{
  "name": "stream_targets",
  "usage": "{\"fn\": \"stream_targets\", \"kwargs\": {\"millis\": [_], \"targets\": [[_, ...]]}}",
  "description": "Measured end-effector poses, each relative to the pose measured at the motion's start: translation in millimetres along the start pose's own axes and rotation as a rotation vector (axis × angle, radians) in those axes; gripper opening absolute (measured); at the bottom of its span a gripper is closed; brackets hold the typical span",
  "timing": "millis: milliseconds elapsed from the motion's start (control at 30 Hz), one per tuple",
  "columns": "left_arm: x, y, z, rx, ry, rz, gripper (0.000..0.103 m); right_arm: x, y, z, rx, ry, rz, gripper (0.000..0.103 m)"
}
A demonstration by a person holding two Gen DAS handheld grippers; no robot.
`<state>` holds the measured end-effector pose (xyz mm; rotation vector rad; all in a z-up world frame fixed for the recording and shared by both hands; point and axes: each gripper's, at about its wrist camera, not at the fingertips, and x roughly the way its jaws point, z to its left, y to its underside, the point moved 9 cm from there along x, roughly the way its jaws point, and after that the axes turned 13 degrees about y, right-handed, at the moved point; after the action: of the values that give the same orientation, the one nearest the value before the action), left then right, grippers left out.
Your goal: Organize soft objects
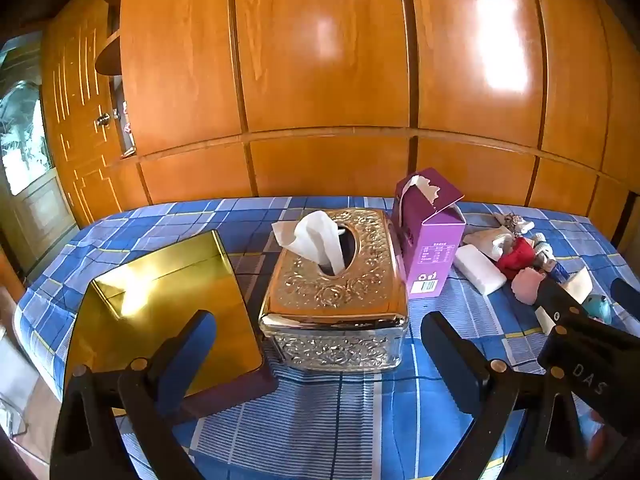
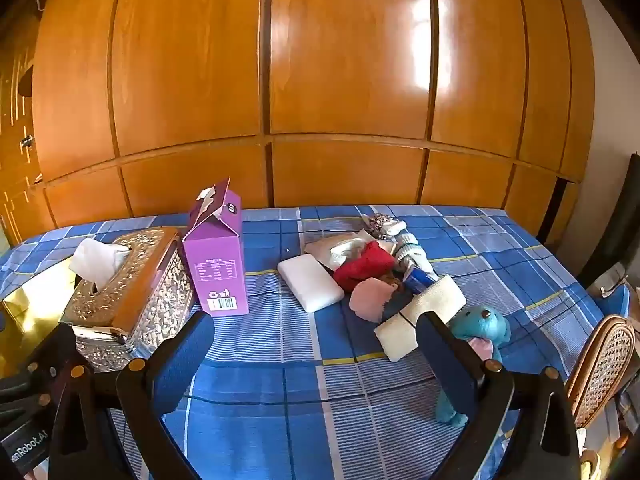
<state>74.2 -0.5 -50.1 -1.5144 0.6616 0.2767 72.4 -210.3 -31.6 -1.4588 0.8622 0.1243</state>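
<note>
Both grippers hang with jaws spread wide and empty, so nothing looks sorted yet. Between the left gripper's (image 1: 320, 364) jaws, just ahead, stands the ornate tissue box (image 1: 340, 292). Beyond the right gripper's (image 2: 316, 360) right jaw sits the blue plush toy (image 2: 480, 328), then the heap of soft objects (image 2: 372, 276). I'd guess the next move is reaching forward to one soft piece.

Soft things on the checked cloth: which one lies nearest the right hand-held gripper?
The blue plush toy, lying right beside the right hand-held gripper; the red cloth and white pad lie farther back.
</note>
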Motion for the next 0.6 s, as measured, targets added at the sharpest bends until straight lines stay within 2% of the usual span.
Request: {"fn": "stream_targets", "kwargs": {"millis": [600], "targets": [[-5,4,12,-0.029,-0.002,0.011,0.103,-4,1,11,-0.032,-0.020,0.018,0.102]]}}
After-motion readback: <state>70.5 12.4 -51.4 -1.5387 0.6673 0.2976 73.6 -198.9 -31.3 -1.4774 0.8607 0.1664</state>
